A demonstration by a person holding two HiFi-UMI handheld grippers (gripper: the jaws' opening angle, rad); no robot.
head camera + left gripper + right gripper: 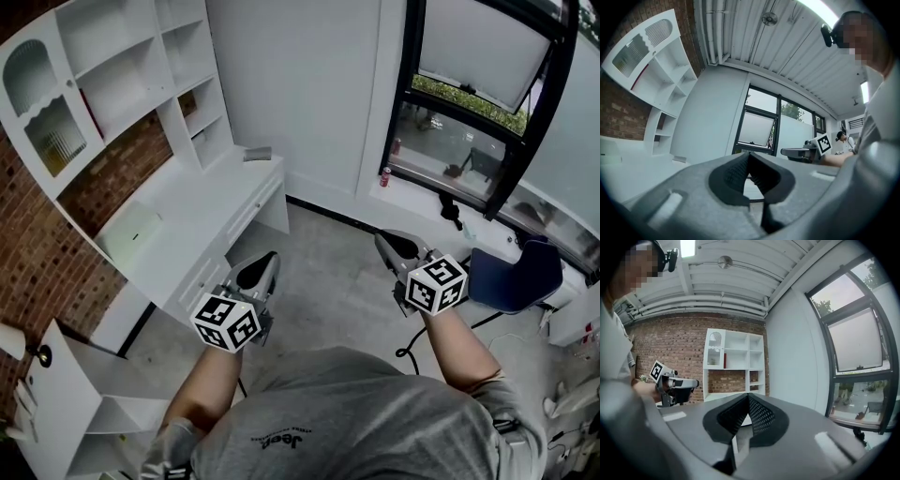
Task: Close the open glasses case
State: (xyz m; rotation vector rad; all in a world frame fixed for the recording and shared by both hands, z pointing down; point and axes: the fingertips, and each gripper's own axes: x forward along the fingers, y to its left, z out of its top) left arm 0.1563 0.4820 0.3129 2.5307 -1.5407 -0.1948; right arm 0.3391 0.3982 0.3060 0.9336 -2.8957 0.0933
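Left gripper point(268, 262): my jaws are clenched tip to tip, with nothing between them. Right gripper point(388, 242): likewise clenched and empty. I hold both roughly level, side by side and well apart, above the floor point(328, 281), since nothing within reach calls for a grasp. No glasses case can be identified with certainty; a small grey object point(257, 154) lies on the far end of the white desk point(192, 220), too small to tell. Judgement: closing has not begun; approach the desk first
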